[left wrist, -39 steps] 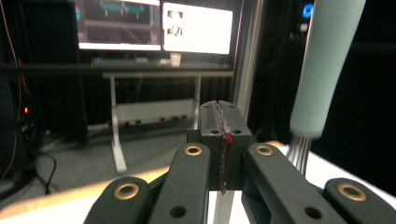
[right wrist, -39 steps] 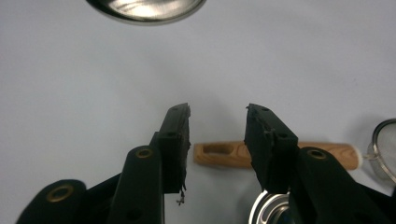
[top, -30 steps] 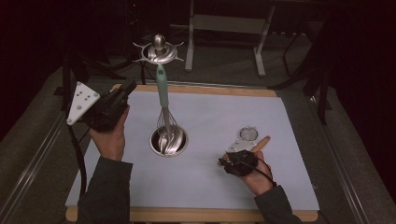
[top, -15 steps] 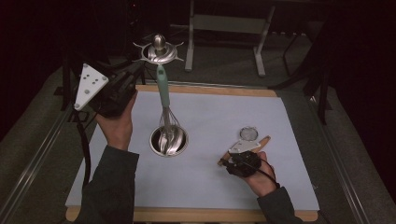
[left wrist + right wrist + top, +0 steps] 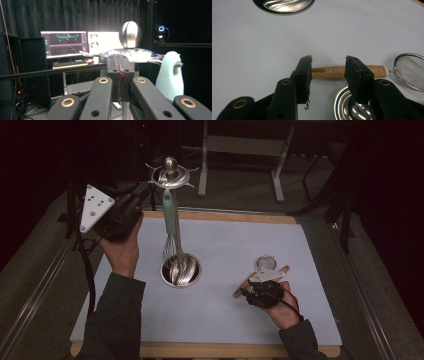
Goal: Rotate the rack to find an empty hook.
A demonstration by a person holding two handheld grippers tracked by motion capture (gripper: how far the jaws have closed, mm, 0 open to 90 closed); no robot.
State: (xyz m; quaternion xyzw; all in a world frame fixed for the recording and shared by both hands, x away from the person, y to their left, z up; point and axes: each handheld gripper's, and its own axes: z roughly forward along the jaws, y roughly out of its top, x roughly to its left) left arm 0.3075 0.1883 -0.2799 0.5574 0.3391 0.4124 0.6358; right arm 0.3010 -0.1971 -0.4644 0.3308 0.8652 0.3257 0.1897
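A metal utensil stand (image 5: 170, 172) rises from a round base (image 5: 181, 270), and a whisk with a teal handle (image 5: 171, 220) hangs from it. My left gripper (image 5: 144, 192) is held high at the left, shut and empty, its tips near the stand's top. In the left gripper view the closed jaws (image 5: 120, 66) point at the stand's knob (image 5: 130, 31), with the teal handle (image 5: 170, 75) to the right. My right gripper (image 5: 328, 68) hovers open over a small strainer's wooden handle (image 5: 329, 71); its mesh (image 5: 410, 71) lies to the right. The same right gripper (image 5: 261, 280) is low over the strainer (image 5: 266, 262).
A pale mat (image 5: 225, 245) covers the wooden table (image 5: 215, 216). A shiny round metal piece (image 5: 347, 105) lies under the right jaw. Monitors (image 5: 65, 43) and a dark curtain stand behind the table. A black cable (image 5: 85, 270) hangs from the left gripper.
My left gripper has risen and moved towards the top of the stand. The right gripper has stayed over the strainer's handle.
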